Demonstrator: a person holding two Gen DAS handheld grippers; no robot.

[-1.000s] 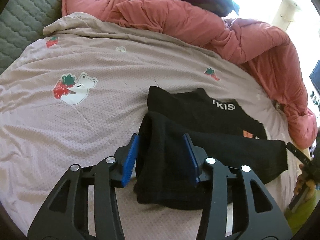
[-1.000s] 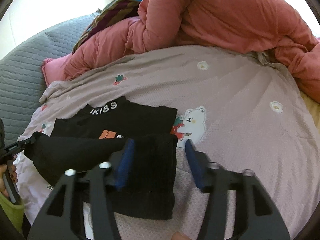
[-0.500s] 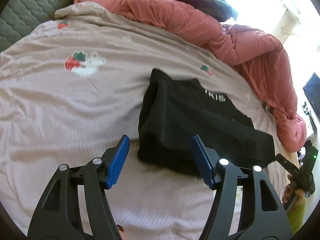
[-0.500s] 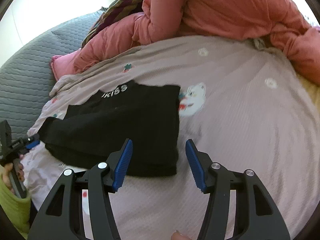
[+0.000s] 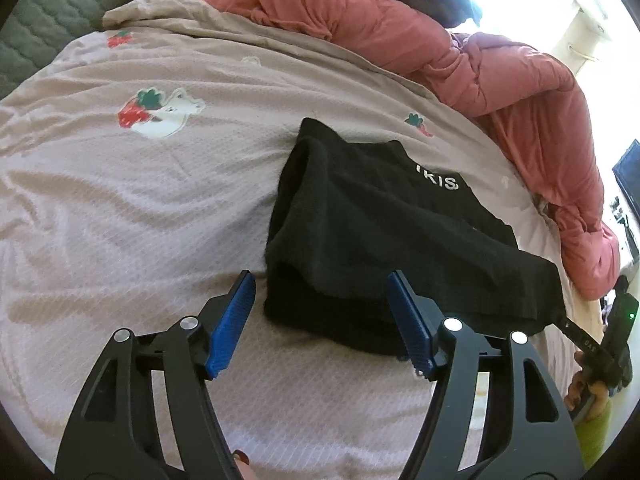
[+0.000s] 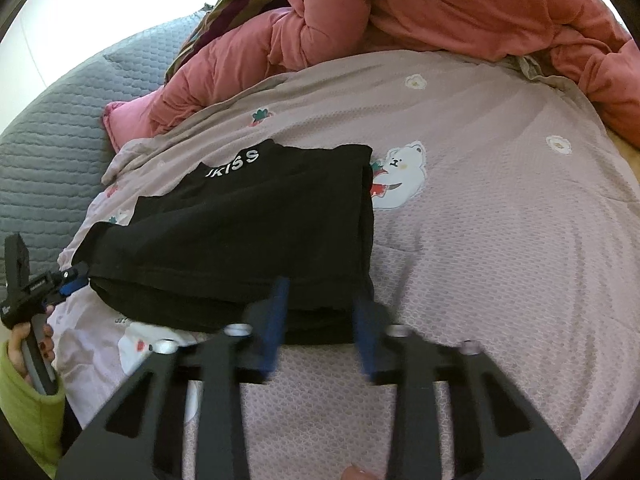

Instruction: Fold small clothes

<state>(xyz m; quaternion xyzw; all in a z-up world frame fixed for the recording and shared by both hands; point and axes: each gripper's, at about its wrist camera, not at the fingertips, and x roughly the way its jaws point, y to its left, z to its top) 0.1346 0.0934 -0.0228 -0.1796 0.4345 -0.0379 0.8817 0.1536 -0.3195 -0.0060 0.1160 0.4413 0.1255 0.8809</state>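
Note:
A black garment (image 5: 384, 240) with white lettering lies folded over itself on the pink bed sheet (image 5: 120, 220). It also shows in the right wrist view (image 6: 260, 232). My left gripper (image 5: 322, 312) is open and empty, just in front of the garment's near left edge. My right gripper (image 6: 320, 316) is open with nothing between its blurred fingers, at the garment's near right corner. The right gripper also shows at the far right of the left wrist view (image 5: 592, 344). The left gripper also shows at the far left of the right wrist view (image 6: 48, 280).
A bunched pink-red duvet (image 5: 460, 56) lies along the back of the bed, with a striped cloth (image 6: 240, 8) on it. A grey quilted headboard (image 6: 52, 128) stands at the left. The sheet (image 6: 500, 240) carries bear and strawberry prints.
Both grippers let go of the garment's hem and pulled back. The folded-over layer now lies on the garment. The right gripper's fingers have drawn closer together but stay apart.

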